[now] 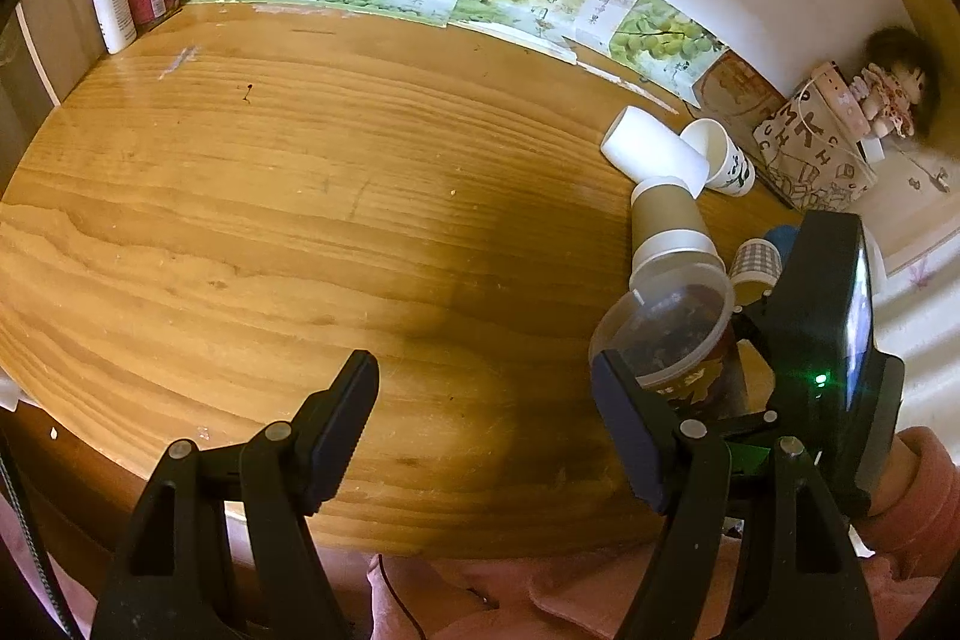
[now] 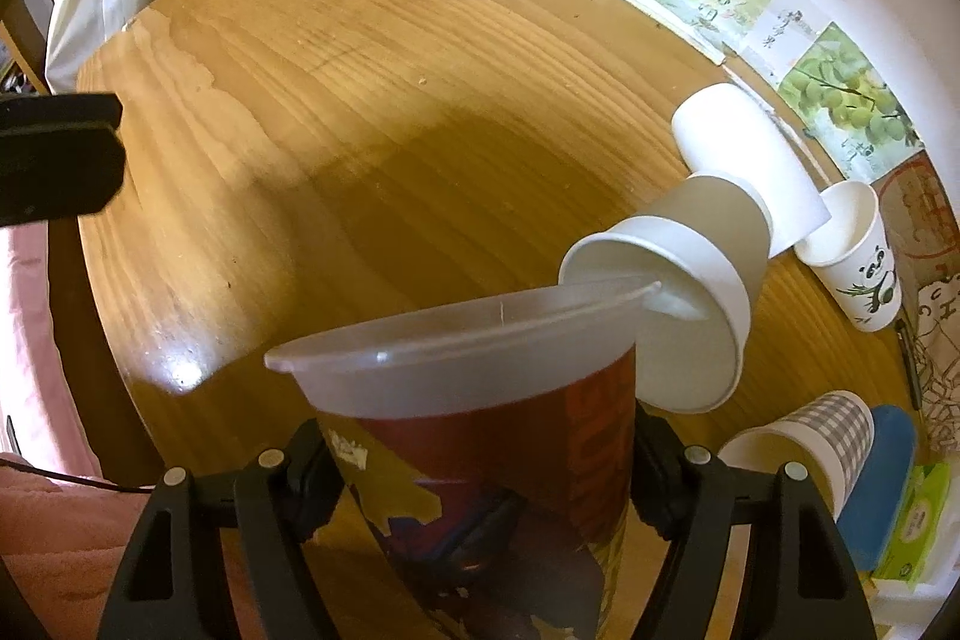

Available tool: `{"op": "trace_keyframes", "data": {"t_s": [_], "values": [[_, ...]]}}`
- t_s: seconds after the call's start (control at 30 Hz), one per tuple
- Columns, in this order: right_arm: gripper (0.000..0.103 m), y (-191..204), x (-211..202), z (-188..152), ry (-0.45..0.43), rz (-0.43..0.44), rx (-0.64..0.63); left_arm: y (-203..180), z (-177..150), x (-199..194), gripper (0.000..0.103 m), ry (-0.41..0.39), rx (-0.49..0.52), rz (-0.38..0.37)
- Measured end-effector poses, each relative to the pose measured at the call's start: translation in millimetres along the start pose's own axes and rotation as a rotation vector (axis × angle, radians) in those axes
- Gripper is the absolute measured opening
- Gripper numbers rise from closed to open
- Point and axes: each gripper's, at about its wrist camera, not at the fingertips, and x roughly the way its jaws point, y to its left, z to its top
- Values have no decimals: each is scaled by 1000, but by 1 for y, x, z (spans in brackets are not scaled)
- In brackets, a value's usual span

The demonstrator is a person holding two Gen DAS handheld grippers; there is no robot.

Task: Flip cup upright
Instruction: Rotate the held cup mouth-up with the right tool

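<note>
Cup (image 2: 480,436) sits between my right gripper (image 2: 480,484) jaws, clamped on both sides of its red printed wall, clear rim pointing away toward the wooden table (image 2: 360,100). My left gripper (image 1: 486,430) hangs open above bare wood, grasping nothing.

The left tool (image 1: 483,424) hangs with jaws spread wide and empty over the worktop's near edge, while the right tool (image 2: 480,478), near the right edge, is clamped on both sides of a cup (image 2: 480,436).
</note>
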Motion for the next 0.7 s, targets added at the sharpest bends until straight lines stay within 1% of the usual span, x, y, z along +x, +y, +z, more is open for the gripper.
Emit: {"op": "trace_keyframes", "data": {"t_s": [0.13,0.4,0.6,0.7], "values": [[77,3,-12,-1,-59,11,25,1,-3,-4,77,-8,8,5],[75,11,-34,5,-222,54,90,4,-12,-15,77,-17,34,30],[75,20,-47,11,-379,103,145,15,-20,-25,77,-18,23,63],[75,26,-46,17,-420,118,158,22,-23,-28,77,-15,6,85]]}}
